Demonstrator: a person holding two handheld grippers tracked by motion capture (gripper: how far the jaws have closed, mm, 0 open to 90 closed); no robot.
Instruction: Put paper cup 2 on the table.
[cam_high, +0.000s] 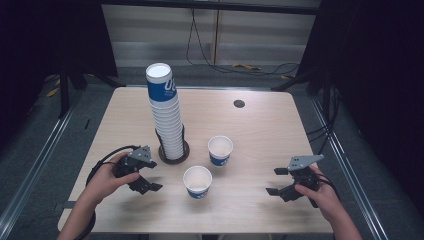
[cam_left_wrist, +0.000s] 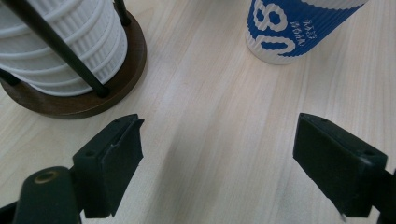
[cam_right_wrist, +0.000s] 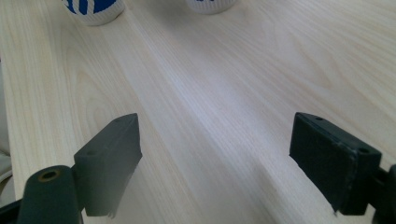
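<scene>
Left claw (cam_high: 145, 176) stands wide open and empty, low over the worktop (cam_high: 260, 130), just beside the wooden holder (cam_high: 174, 152) carrying a tall, leaning stack of cups (cam_high: 165, 110). Right claw (cam_high: 278, 181) is likewise wide open, gripping nothing, at the right front of the worktop. Two loose cups stand upright between them: the nearer cup (cam_high: 197, 182) and the farther cup (cam_high: 220, 150), apart from each other.

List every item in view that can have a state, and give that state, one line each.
left gripper: open, holding nothing
right gripper: open, holding nothing
cup stack: nested, leaning, seated in the holder
cup holder: upright on the table
near cup: upright, mouth up, apart from the far cup
far cup: upright, mouth up
</scene>
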